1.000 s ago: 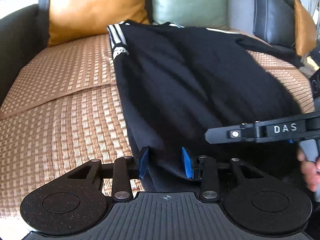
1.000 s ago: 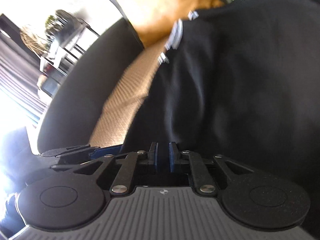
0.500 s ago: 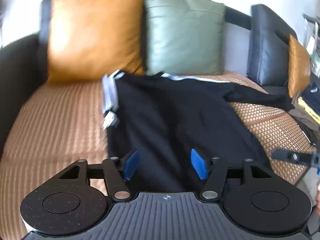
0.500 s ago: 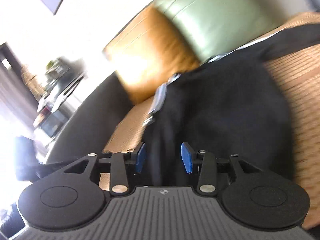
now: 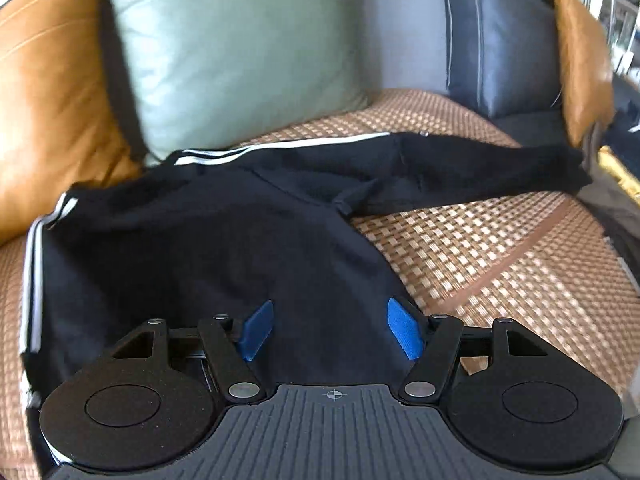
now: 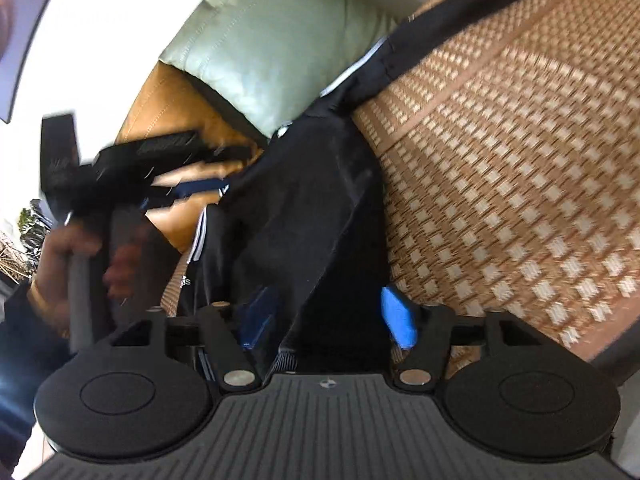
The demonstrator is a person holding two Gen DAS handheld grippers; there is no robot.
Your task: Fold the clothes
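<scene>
Hovering between folds — both claws wide, gripping nothing.
Left claw [image 5: 331,330] and right claw [image 6: 326,318] hung over black trousers [image 5: 208,248] on the sofa [image 5: 500,264]; next, I judged, pinch an edge.

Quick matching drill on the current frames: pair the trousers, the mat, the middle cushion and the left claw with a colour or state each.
Things:
1. trousers
2. mat
3. middle cushion
4. left claw

Colour or state:
A. pale green
B. open
C. black with white stripes
D. woven tan check

Pairs: 1-C, 2-D, 3-A, 4-B
</scene>
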